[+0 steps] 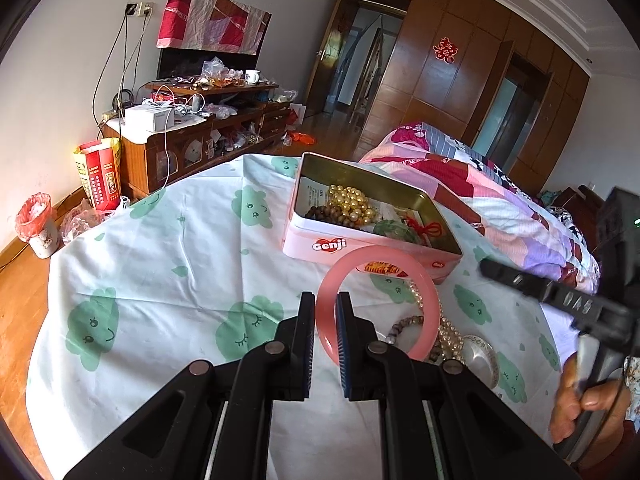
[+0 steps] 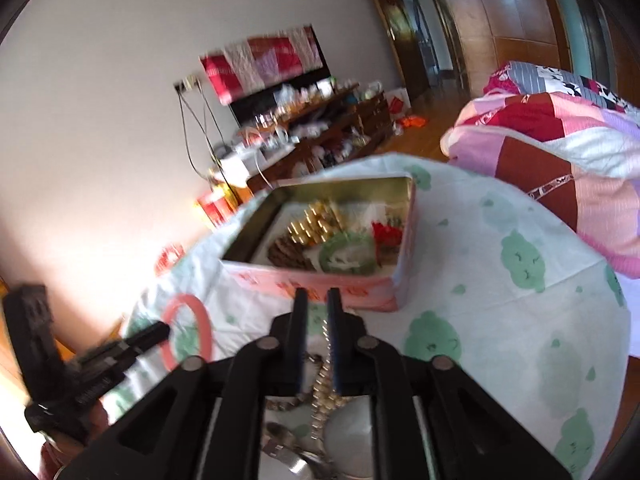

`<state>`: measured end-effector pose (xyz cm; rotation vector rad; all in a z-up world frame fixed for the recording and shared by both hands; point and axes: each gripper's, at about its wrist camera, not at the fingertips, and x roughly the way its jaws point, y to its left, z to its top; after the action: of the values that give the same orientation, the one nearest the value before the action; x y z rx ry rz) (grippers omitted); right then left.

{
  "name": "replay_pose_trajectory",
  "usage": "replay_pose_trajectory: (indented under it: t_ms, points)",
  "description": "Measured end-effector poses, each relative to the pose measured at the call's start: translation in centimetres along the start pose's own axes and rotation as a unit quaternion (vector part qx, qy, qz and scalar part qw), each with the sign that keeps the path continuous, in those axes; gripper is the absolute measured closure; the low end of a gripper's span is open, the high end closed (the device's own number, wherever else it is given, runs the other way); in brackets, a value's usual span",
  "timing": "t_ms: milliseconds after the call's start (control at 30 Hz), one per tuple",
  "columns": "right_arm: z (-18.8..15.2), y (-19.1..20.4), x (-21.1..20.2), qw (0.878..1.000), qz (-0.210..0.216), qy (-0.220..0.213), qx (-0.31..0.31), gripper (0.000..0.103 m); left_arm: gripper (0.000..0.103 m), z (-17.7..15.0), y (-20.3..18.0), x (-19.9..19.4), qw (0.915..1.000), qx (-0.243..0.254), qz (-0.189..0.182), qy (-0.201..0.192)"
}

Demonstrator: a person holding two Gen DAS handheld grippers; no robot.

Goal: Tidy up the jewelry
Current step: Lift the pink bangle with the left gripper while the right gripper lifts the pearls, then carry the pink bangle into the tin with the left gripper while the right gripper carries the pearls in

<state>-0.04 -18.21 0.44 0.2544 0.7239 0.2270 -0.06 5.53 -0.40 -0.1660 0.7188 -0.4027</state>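
Observation:
My left gripper (image 1: 325, 300) is shut on a pink bangle (image 1: 424, 276), holding it up just in front of the pink Genji tin (image 1: 320, 245). The open tin holds gold beads (image 1: 348, 200), brown beads, a green bangle (image 1: 394, 229) and a red knot. My right gripper (image 2: 317, 295) hangs over a pile of pearl strands (image 2: 323, 396) and a silver bangle on the cloth; its jaws stand a narrow gap apart around a pearl strand. In the blurred right wrist view, the tin (image 2: 320, 286) lies just ahead and the pink bangle (image 2: 187, 334) shows at the left.
A white cloth with green clouds (image 1: 160, 280) covers the round table. More beads and a pale bangle (image 1: 480, 354) lie at the right. A patchwork quilt (image 1: 500, 200) lies on the bed beyond. A cluttered wooden cabinet (image 1: 192, 136) stands by the wall.

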Motion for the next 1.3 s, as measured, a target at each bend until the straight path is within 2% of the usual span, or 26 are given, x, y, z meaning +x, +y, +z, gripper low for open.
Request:
replay_pose_trajectory:
  t_ms: [33, 67, 100, 233, 367, 433, 500, 633, 667, 700, 800, 933, 1167, 1300]
  points:
    - [-0.2, -0.2, 0.8, 1.000, -0.006, 0.015, -0.001, 0.064, 0.093, -0.1, 0.0, 0.1, 1.0000, 0.000, 0.000, 0.002]
    - [-0.5, -0.5, 1.3, 1.000, -0.008, 0.024, -0.001, 0.048, 0.093, -0.1, 0.0, 0.2, 1.0000, 0.000, 0.001, 0.003]
    - [-0.9, -0.6, 1.8, 0.999, -0.009, 0.030, -0.001, 0.045, 0.093, -0.1, 0.0, 0.3, 1.0000, -0.001, 0.001, 0.005]
    - [-1.8, -0.5, 4.5, 0.997, -0.022, 0.066, -0.013, 0.045, 0.093, -0.2, 0.1, 0.5, 1.0000, -0.003, 0.001, 0.008]
    - [-2.3, 0.3, 7.0, 0.992, -0.058, 0.102, -0.048, 0.064, 0.093, -0.1, 0.2, 0.5, 1.0000, -0.003, 0.001, 0.008]
    - [-2.3, 0.2, 6.9, 0.991, -0.071, 0.101, -0.047, 0.079, 0.093, -0.1, 0.2, 0.7, 1.0000, -0.004, 0.000, 0.009]
    - [-2.2, 0.0, 6.9, 0.990, -0.083, 0.105, -0.052, 0.086, 0.093, -0.1, 0.2, 0.7, 0.9999, -0.004, -0.001, 0.009]
    - [-2.5, -1.2, 5.9, 0.993, -0.070, 0.094, -0.027, 0.087, 0.093, -0.2, 0.2, 0.9, 0.9999, -0.004, -0.003, 0.011]
    - [-2.5, -1.5, 5.4, 0.994, -0.067, 0.084, -0.017, 0.087, 0.093, -0.2, 0.2, 1.0, 0.9999, -0.004, -0.004, 0.011]
    - [-2.4, -1.8, 4.9, 0.996, -0.057, 0.074, -0.005, 0.094, 0.093, -0.1, 0.2, 1.0, 0.9999, -0.005, -0.005, 0.011]
    - [-1.8, -2.2, 2.6, 0.999, -0.025, 0.041, 0.026, 0.094, 0.093, 0.1, 0.2, 1.2, 0.9999, -0.007, -0.006, 0.010]
    - [-0.7, -1.4, 0.8, 0.999, -0.031, 0.012, 0.011, 0.094, 0.093, 0.6, -0.1, 1.3, 0.9999, -0.006, -0.009, 0.005]
    - [2.0, -1.0, -1.0, 0.999, 0.015, -0.025, 0.033, 0.094, 0.093, 2.5, -0.3, 1.7, 0.9999, -0.001, -0.012, -0.011]
    - [4.7, -0.4, -1.1, 0.998, 0.023, -0.049, 0.022, 0.094, 0.093, 4.3, -1.1, 2.4, 0.9995, 0.011, -0.013, -0.026]
